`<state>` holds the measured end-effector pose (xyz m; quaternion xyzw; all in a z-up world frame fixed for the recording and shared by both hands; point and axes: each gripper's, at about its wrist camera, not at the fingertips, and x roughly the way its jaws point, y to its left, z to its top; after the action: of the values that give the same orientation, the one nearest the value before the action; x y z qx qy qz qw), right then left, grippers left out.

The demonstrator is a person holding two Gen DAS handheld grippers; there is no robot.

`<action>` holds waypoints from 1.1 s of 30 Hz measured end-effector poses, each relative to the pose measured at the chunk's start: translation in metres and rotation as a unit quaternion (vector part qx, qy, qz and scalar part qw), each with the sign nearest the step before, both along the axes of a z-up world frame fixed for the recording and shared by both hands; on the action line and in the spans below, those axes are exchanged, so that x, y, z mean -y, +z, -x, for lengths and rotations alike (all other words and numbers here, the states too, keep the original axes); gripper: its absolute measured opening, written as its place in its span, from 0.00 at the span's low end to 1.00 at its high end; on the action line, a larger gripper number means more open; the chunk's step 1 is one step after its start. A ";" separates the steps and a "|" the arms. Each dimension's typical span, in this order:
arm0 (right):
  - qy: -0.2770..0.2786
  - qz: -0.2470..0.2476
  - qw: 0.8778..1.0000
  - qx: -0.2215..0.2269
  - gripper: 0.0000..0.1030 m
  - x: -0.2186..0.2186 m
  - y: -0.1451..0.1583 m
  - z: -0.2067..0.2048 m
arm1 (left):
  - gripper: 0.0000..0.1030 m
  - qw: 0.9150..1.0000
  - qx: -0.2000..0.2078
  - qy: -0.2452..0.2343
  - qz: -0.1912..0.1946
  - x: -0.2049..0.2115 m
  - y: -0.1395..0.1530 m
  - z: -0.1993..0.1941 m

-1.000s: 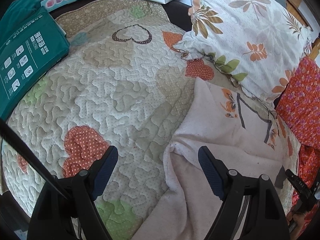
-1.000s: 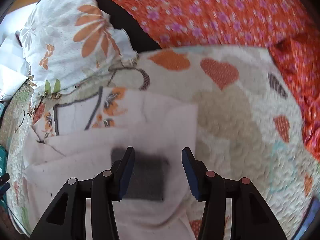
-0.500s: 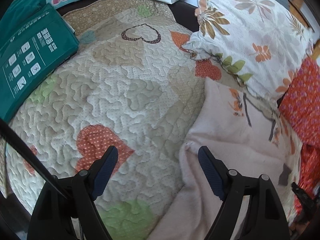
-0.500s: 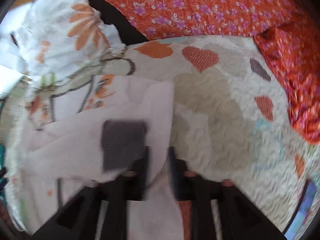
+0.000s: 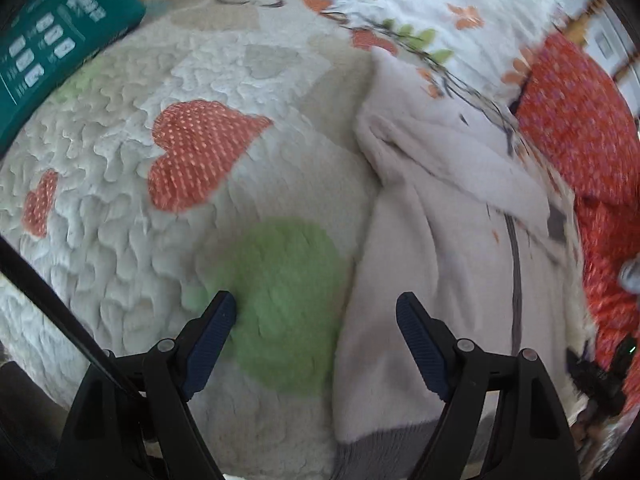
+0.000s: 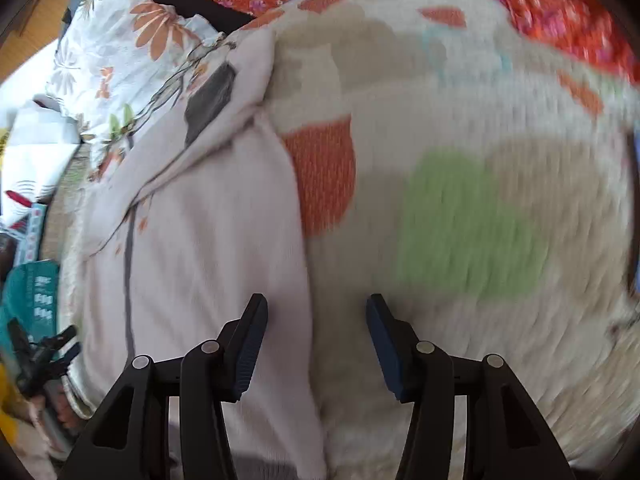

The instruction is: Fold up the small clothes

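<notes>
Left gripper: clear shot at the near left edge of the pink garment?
Probably yes. The left gripper is open and straddles the pink garment edge on the quilt; nothing lies between.

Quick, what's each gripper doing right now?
Left gripper: open, holding nothing, above the pale pink garment.
Right gripper: fingers just opening, nothing held.
</notes>
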<state>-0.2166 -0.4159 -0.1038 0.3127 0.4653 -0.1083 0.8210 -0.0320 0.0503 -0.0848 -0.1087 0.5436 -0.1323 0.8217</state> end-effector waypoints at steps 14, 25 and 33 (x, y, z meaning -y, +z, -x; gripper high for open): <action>0.013 -0.248 0.963 0.103 0.55 -0.022 -0.038 0.047 | 0.41 0.983 -0.038 -0.008 0.179 0.002 -0.023 0.105; 0.043 -0.210 0.972 0.100 0.55 -0.042 -0.034 0.059 | 0.52 0.982 -0.029 -0.015 0.185 0.016 -0.023 0.107; 0.035 -0.091 0.991 0.095 0.54 -0.082 -0.025 0.074 | 0.56 0.991 -0.013 -0.020 0.132 0.032 -0.019 0.109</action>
<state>-0.2909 -0.3335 -0.1290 0.3782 0.4037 -0.0063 0.8330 -0.1414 0.0180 -0.1034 -0.2069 0.5343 -0.2178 0.7901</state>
